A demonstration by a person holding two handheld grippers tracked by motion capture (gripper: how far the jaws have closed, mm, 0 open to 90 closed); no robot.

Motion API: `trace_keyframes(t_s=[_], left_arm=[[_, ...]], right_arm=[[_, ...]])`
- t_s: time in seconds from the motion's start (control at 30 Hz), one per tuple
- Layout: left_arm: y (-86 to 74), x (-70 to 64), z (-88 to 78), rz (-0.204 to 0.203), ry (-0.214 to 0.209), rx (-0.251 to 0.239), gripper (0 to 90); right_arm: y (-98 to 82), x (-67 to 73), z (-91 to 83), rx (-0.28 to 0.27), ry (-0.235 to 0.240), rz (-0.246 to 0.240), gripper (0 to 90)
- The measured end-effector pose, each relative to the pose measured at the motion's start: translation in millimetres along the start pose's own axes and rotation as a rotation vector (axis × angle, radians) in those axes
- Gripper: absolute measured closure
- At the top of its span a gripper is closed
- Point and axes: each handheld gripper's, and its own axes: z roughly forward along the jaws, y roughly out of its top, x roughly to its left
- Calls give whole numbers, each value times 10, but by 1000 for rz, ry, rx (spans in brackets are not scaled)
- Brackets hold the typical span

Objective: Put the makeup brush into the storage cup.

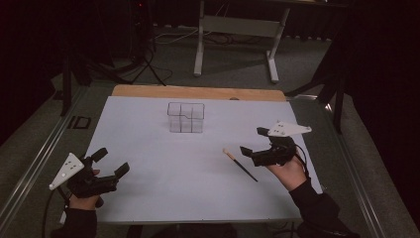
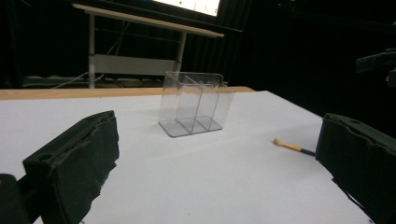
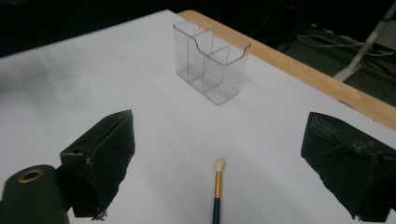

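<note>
Right gripper (image 1: 251,141), jaws wide apart, poised just beside a small brush (image 3: 217,189) lying flat on the white surface (image 1: 163,178), best lowered squarely astride the handle; left gripper (image 1: 111,162) open too, well apart; clear organizer (image 1: 185,117) beyond.

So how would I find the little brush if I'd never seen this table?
Look at the white table, then at the right gripper near its right edge. Just ahead of it lies the brush, thin, dark-handled, with a pale tip, unlike the clear divided box standing farther back.

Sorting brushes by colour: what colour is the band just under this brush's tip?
Gold, between the cream tip and dark handle of the brush; right gripper view shows it best.
</note>
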Motion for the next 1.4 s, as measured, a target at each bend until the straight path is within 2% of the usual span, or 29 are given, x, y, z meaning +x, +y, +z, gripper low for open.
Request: trace_keyframes(t_s=[0.17, 0.4, 0.53, 0.8, 1.07, 1.4], left_arm=[[-2, -20, 15, 19, -7, 12, 0], [3, -29, 11, 24, -22, 7, 0], [0, -36, 15, 28, -24, 8, 0], [2, -44, 17, 33, -35, 9, 0], [-1, -50, 25, 37, -42, 15, 0], [-3, -51, 28, 37, -44, 16, 0]], right_arm=[[-75, -5, 188, 63, 16, 17, 132], [-213, 1, 389, 132, 4, 21, 191], [-292, -16, 455, 180, -1, 32, 244], [-440, -43, 583, 263, -1, 29, 417], [-515, -68, 690, 342, -8, 24, 502], [-566, -96, 800, 407, 0, 29, 595]])
